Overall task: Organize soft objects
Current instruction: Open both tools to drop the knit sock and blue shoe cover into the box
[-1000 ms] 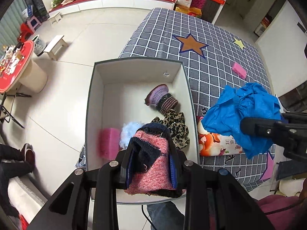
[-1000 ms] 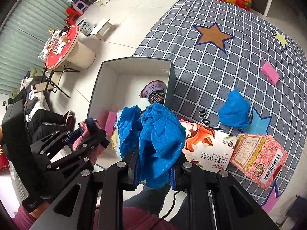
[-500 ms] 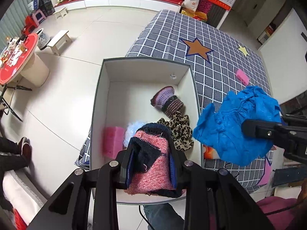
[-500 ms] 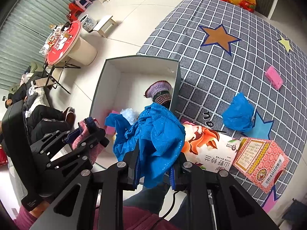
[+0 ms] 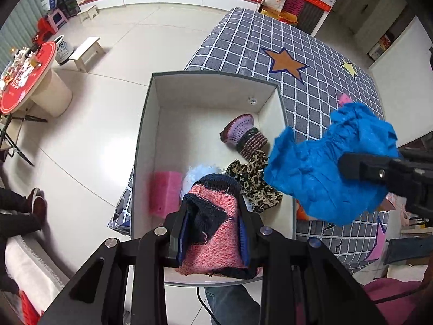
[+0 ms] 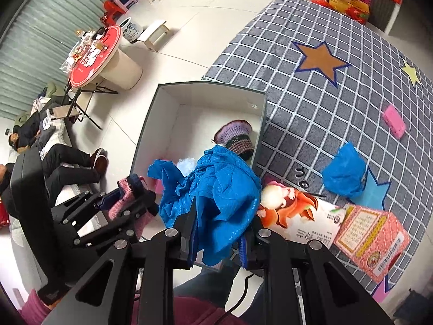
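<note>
My left gripper [image 5: 212,233] is shut on a pink and navy knit sock [image 5: 213,233], held above the near end of the open white box [image 5: 151,135]. My right gripper [image 6: 220,230] is shut on a crumpled blue shoe cover [image 6: 216,197], which also shows in the left wrist view [image 5: 324,173] over the box's right wall. In the box lie a purple knit sock [image 5: 240,132], a leopard-print cloth [image 5: 254,181], a pink sponge [image 5: 165,192] and a pale blue fluffy item [image 5: 197,173]. A second blue shoe cover [image 6: 345,173] lies on the checked cloth.
The box stands at the left edge of a table with a grey checked cloth [image 6: 311,94]. A snack bag [image 6: 295,216], a pink carton [image 6: 373,243] and a small pink block [image 6: 393,120] lie on the cloth. Stools and a red round table [image 6: 94,54] stand on the floor to the left.
My right gripper has carried the blue shoe cover leftward, from over the snack bag to over the box's right wall. My left gripper has stayed above the box with the sock.
</note>
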`<state>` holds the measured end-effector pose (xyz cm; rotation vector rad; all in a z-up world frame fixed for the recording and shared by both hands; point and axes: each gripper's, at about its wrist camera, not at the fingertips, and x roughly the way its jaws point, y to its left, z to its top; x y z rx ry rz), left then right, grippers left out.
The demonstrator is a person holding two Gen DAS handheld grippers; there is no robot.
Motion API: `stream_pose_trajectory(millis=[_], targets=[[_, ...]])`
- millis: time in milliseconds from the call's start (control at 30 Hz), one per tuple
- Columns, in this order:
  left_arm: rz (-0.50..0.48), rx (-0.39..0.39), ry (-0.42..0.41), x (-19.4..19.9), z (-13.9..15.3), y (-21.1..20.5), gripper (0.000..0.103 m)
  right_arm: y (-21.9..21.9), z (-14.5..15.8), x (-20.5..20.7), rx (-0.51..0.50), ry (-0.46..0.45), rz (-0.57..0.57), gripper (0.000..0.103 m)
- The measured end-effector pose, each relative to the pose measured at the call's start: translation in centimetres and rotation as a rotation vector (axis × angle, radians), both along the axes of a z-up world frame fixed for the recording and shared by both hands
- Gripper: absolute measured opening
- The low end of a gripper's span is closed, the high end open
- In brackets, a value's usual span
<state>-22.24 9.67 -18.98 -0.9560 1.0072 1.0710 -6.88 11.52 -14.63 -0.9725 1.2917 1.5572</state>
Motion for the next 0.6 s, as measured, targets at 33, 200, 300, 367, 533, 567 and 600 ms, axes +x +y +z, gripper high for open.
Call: stream_pose_trajectory(millis=[33,200,300,367,533,567,600], targets=[[0.007,-0.003,0.001,-0.2,-0.1,0.1,0.033,0.2,-0.1,-0.3,-0.001,-0.002,0.006,0.024],[0.028,-0.003,0.008,-0.6,-0.3,0.3,0.04,1.3,-0.3,-1.8,-0.006,-0.001,0.033,0.024],[0.033,0.01,0.021,-0.5,-0.2,0.2,0.072,1.8,-0.2,-2.8,0.003,-0.012,0.06,0.025],[0.03,0.02,0.023,-0.4,-0.1,0.1,0.081,2.0,0.0,-3.3,0.007,-0.023,0.077,0.032],[0.05,0.039,-0.026,-0.9,0.1,0.3,0.089,2.1,0.5,-3.1,0.045,-0.064,0.061,0.096],[0.056,0.031,-0.031,-0.9,-0.2,0.4,0.094,2.2,0.4,-2.9,0.036,-0.058,0.055,0.099],[0.056,0.025,-0.04,-1.0,-0.3,0.4,0.099,2.3,0.2,-2.5,0.018,-0.052,0.044,0.102]])
